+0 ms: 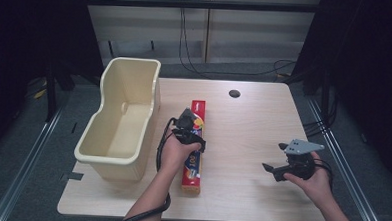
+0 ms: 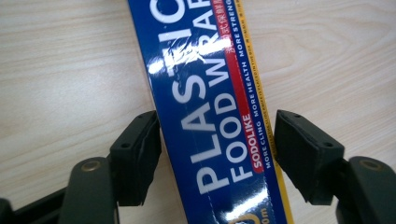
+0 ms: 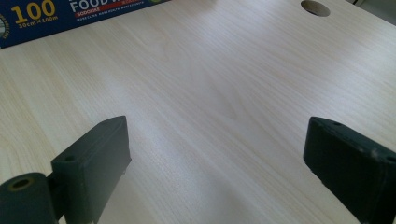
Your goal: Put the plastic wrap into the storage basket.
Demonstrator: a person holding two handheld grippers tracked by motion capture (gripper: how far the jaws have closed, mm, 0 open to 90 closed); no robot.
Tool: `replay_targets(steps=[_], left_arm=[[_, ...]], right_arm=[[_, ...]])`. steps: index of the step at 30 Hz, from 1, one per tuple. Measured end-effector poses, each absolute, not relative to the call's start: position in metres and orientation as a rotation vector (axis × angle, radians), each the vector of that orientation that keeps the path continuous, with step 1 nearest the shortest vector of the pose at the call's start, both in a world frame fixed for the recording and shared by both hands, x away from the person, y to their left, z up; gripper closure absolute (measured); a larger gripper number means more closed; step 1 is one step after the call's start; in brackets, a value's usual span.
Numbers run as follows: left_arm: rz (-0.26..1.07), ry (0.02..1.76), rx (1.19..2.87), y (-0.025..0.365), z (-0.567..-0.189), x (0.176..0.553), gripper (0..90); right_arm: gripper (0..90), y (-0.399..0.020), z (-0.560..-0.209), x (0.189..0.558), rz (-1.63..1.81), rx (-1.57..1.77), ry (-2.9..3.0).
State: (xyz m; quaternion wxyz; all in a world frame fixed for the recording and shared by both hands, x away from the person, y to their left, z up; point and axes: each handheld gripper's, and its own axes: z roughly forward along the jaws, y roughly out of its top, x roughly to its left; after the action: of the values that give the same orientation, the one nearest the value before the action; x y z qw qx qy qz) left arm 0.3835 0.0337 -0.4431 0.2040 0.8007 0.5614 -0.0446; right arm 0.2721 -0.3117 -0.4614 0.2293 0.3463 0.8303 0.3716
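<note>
On the pale wooden table (image 1: 242, 142), the left gripper (image 2: 217, 154) straddled the light, stiff, glossy food-wrap box (image 2: 210, 112) mid-length, jaws unclosed; the right gripper (image 3: 217, 163) gaped empty.

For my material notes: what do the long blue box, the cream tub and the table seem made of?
Long blue food-wrap box: probably glossy printed cardboard; glare streaks cross its lettering.
Cream tub: likely moulded plastic, smooth with rounded rims.
Table: pale wood or wood-look laminate; the grain shows.
</note>
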Motion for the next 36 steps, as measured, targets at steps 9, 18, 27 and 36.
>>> replay_targets(steps=[9,18,27,36], left_arm=[[-0.112,1.538,2.284,0.037,-0.439,0.383,39.0],[-0.061,1.522,2.266,0.034,-0.439,0.387,36.5],[-0.033,1.559,2.243,0.022,-0.446,0.400,28.7],[0.006,1.560,2.233,0.015,-0.454,0.411,28.3]], right_arm=[[7.2,-0.311,-0.461,0.272,1.023,0.947,2.285],[7.3,-0.310,-0.461,0.272,1.025,0.959,2.279],[7.3,-0.308,-0.462,0.272,1.021,0.958,2.283],[7.2,-0.309,-0.462,0.273,1.029,0.958,2.288]])
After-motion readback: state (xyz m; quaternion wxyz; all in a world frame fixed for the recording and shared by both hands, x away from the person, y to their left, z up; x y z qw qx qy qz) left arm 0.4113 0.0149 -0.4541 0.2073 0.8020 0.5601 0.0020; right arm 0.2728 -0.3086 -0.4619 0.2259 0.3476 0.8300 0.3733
